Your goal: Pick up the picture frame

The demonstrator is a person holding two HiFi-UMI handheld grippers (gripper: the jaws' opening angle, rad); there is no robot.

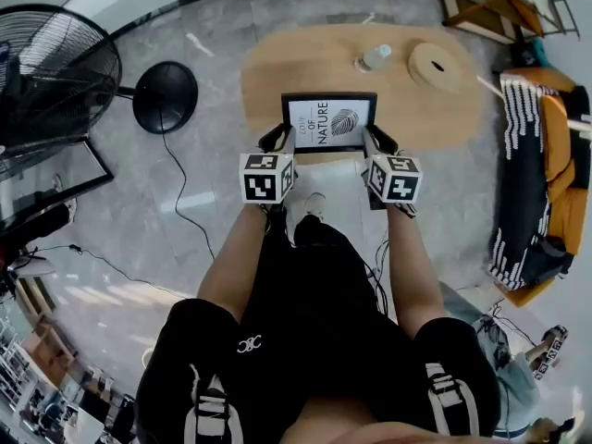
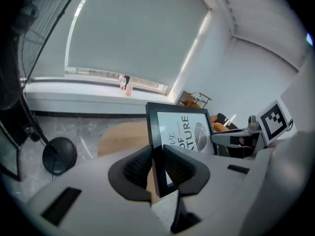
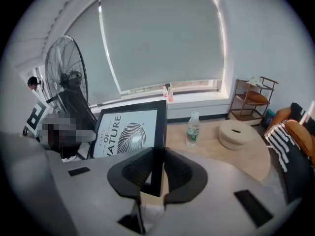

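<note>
A black picture frame (image 1: 329, 118) with a white print reading "NATURE" and a leaf hangs upright in the air above the oval wooden table (image 1: 277, 81). My left gripper (image 1: 282, 141) is shut on its left edge and my right gripper (image 1: 375, 144) on its right edge. In the left gripper view the picture frame's (image 2: 182, 132) black border sits pinched between the left gripper's (image 2: 158, 168) dark pads. In the right gripper view the picture frame's (image 3: 130, 132) right border is clamped in the right gripper (image 3: 157, 173).
On the table stand a plastic bottle (image 1: 375, 58) and a round lidded box (image 1: 435, 66). A large floor fan (image 1: 46, 72) with a round base (image 1: 165, 97) is at the left. An orange seat with a striped throw (image 1: 527, 155) and a wooden shelf (image 1: 490, 3) are at the right.
</note>
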